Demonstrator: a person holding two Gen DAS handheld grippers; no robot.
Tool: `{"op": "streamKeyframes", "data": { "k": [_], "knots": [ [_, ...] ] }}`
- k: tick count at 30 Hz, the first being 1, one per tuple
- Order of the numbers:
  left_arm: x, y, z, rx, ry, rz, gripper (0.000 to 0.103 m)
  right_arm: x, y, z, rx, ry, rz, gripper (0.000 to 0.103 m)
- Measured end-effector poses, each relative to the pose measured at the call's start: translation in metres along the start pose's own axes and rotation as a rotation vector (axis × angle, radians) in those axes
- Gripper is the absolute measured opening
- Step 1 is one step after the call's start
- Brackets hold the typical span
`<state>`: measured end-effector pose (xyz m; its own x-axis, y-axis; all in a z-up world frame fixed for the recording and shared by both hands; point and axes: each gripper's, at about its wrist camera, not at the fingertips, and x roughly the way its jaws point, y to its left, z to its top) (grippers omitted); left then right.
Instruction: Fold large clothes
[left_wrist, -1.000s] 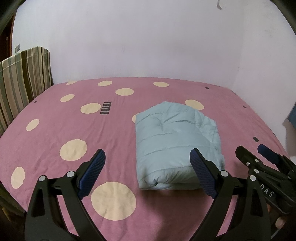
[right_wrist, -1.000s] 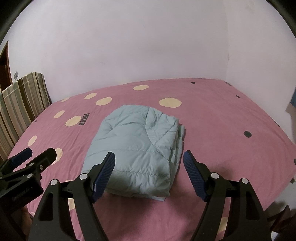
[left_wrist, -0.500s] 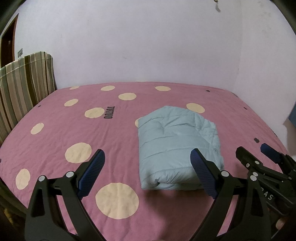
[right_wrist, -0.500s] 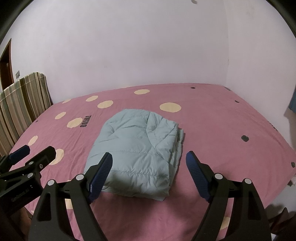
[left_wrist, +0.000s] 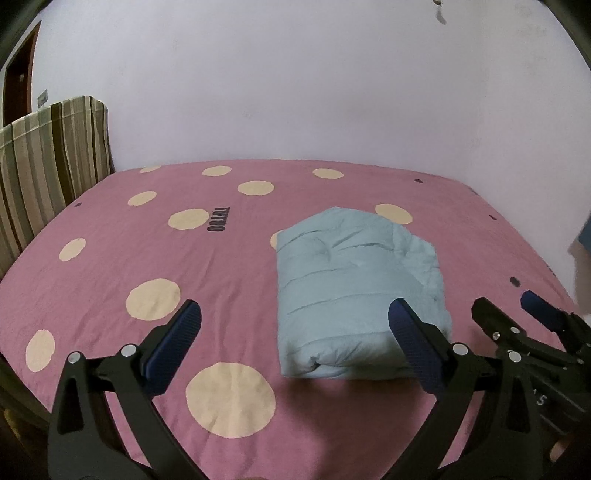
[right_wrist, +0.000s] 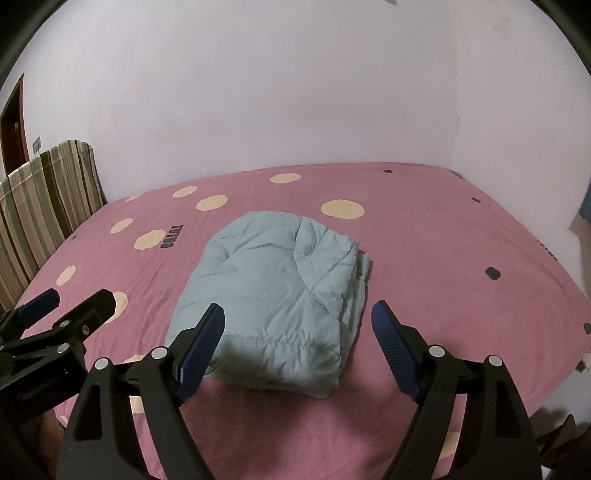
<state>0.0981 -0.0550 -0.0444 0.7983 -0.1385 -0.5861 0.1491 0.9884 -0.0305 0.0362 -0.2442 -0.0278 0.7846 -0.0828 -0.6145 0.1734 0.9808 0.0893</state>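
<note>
The bed carries a pink sheet with cream dots. On it lies the folded pale-blue jacket, a thick bundle. The left gripper hangs short of the jacket's near edge, jaws wide, holding nothing; the right gripper likewise, jaws wide and apart from it.

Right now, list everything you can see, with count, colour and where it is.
Folded puffer jacket: one, pale blue, middle of the bed, near its front edge.
Bed sheet: one, pink with cream dots, covering the bed.
Striped cushion: one, green, brown and cream, upright at the bed's left edge.
Walls: white, behind and to the right.
Left gripper: one, black, blue fingers open, empty.
Right gripper: one, black, blue fingers open, empty.
</note>
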Motion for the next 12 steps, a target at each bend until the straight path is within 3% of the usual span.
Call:
{"op": "streamKeyframes", "data": {
  "k": [3, 6, 12],
  "knots": [
    [0.010, 0.001, 0.000, 0.022, 0.019, 0.006, 0.101, 0.007, -0.003, -0.001, 0.002, 0.018, 0.002, 0.081],
    [0.021, 0.013, 0.002, 0.000, 0.011, 0.079, 0.101, 0.014, -0.009, 0.000, 0.007, 0.025, -0.001, 0.081],
    [0.080, 0.080, 0.002, -0.099, 0.122, 0.197, 0.101, 0.042, -0.049, 0.005, 0.074, 0.036, -0.073, 0.081]
  ]
}}
